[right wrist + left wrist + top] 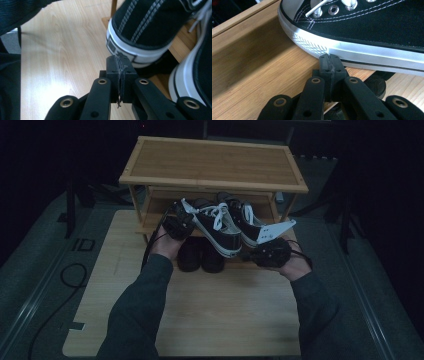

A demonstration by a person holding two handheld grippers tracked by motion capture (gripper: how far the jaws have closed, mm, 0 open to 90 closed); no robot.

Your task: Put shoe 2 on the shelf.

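Observation:
Two black canvas sneakers with white soles and laces lie on the middle shelf of a wooden shoe rack (215,182). The left sneaker (216,227) is angled, its heel hanging past the shelf's front edge. My left gripper (187,220) is shut, and its joined tips (330,62) touch the white sole (362,53) near the toe. My right gripper (246,254) is shut too, its tips (120,62) pressed against that sneaker's heel (130,51). Nothing sits between either pair of jaws. The second sneaker (250,222) (192,75) lies just to the right.
A pair of dark shoes (200,256) stands under the middle shelf, below the angled sneaker. The rack stands at the far end of a pale wooden board (200,315). A black cable (70,275) loops on the grey floor at the left.

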